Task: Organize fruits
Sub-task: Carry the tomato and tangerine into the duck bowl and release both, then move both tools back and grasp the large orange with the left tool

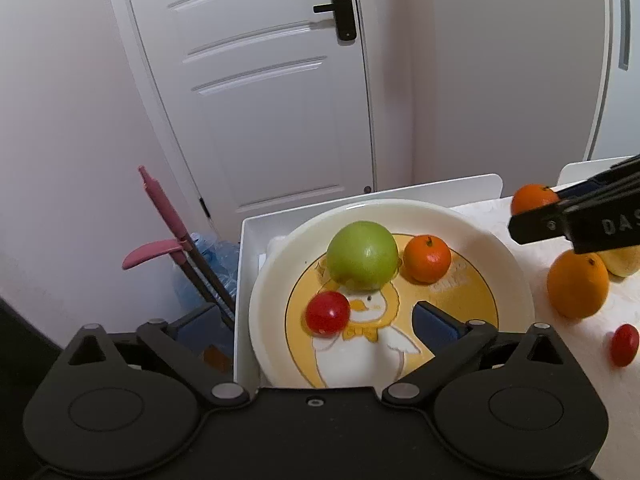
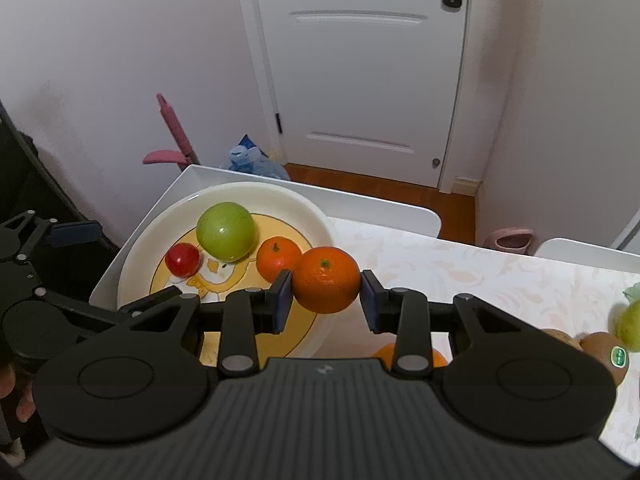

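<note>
Right claw (image 2: 326,295) clamps an orange (image 2: 326,280) above the plate (image 2: 160,216) rim, worktop (image 2: 460,276) side. Left claw (image 1: 320,320) spread wide over the plate (green apple (image 1: 363,255), tangerine (image 1: 427,258), red fruit (image 1: 327,313) already in it).

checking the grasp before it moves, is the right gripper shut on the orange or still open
Shut on the orange: the right gripper has both blue pads pressed against its sides, holding it lifted by the plate's rim.

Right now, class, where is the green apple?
In the left wrist view the green apple sits on the far part of the cartoon plate, left of a small orange and behind a red fruit.
</note>
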Motion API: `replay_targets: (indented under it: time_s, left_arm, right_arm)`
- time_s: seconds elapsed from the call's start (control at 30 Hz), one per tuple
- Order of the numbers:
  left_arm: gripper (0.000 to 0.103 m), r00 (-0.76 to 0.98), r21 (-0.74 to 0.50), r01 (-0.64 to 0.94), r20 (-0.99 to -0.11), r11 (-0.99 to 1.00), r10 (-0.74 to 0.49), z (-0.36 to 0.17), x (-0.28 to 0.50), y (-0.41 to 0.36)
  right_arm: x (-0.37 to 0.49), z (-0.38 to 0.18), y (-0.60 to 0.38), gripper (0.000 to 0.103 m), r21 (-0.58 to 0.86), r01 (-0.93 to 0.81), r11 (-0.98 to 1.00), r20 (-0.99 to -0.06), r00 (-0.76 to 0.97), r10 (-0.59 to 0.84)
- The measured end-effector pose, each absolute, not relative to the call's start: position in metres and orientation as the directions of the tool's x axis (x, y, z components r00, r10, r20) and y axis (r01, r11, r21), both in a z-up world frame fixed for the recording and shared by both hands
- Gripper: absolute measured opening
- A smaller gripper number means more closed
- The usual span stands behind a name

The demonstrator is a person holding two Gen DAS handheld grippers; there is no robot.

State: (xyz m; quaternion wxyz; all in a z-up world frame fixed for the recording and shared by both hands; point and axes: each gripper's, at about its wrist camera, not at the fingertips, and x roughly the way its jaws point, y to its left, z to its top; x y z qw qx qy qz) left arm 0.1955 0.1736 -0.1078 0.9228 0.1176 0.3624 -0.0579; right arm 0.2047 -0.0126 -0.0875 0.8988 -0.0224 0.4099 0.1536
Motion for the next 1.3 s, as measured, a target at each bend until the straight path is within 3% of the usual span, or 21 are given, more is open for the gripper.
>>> replay_targets:
  time_s: [0.6, 0.7, 0.77, 1.3]
  left_arm:
    - [0.103, 0.699, 0.139, 0.109, -0.715, 0.984, 0.024, -0.114, 0.167, 0.186]
    - [0.103, 0.701, 0.141, 0.105, -0.713, 0.984, 0.027, -0.114, 0.165, 0.187]
    - [0.103, 0.702, 0.140, 0.102, -0.712, 0.985, 0.028, -0.113, 0.164, 0.187]
    - [0.103, 0.718, 0.120, 0.077, -0.695, 0.990, 0.028, -0.096, 0.148, 0.189]
  right_arm:
    - [0.216, -0.124, 0.019, 0.052, 0.040, -0.466, 0.884, -0.778, 0.540, 0.320]
    - [0.210, -0.118, 0.019, 0.077, 0.022, -0.476, 0.879, -0.757, 0.567, 0.326]
    - [0.206, -0.113, 0.018, 0.103, 0.004, -0.468, 0.884, -0.736, 0.596, 0.320]
    - [0.177, -0.084, -0.002, 0.103, 0.059, -0.389, 0.919, -0.714, 0.628, 0.311]
